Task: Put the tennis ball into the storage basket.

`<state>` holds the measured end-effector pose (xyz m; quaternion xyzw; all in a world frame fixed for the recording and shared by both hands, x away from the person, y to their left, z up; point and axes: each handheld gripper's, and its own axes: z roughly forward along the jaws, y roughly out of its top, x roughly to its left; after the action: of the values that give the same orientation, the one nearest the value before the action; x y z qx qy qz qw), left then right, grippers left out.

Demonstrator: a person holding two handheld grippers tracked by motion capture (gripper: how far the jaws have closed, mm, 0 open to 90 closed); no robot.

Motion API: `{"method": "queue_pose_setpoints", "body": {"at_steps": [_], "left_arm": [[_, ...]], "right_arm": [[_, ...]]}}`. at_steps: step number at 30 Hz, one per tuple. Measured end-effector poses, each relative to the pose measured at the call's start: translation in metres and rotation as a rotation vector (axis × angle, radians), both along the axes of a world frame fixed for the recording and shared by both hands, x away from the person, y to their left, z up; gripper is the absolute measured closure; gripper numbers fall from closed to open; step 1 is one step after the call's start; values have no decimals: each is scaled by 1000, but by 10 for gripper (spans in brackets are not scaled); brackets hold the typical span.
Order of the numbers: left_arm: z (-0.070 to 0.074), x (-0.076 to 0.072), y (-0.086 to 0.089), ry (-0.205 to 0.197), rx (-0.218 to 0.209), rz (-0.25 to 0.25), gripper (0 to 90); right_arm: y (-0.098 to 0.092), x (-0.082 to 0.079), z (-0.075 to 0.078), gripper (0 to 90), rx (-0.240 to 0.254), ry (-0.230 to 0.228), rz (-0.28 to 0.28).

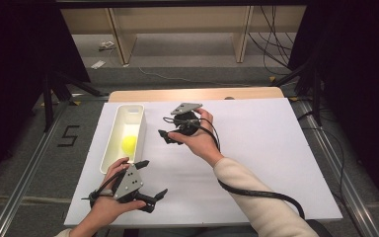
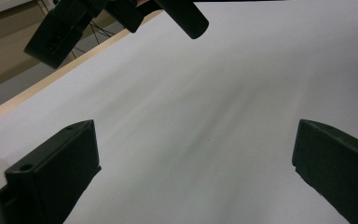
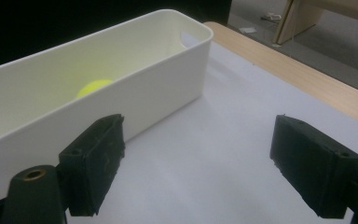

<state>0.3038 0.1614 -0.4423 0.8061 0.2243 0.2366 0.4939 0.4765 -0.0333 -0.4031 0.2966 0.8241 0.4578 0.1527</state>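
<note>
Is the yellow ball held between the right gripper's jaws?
No: the yellow ball lies inside the white bin, while the right gripper has open jaws with nothing between them beside that bin.

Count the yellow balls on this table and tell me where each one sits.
1. The yellow ball lies inside the white bin at the table's left side, near the bin's middle. Nothing else yellow shows on the white sheet.

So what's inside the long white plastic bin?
A single yellow-green ball lies on the floor of the long white plastic bin, toward its near half. In the right gripper view the bin's near wall covers the ball's lower part and the floor beside it.
</note>
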Motion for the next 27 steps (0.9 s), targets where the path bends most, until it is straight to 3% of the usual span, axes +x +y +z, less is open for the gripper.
{"method": "queue_pose_setpoints", "body": {"at_steps": [27], "left_arm": [[0, 0, 0, 2, 0, 2, 0]], "right_arm": [[-54, -8, -13, 191, -7, 24, -82]]}}
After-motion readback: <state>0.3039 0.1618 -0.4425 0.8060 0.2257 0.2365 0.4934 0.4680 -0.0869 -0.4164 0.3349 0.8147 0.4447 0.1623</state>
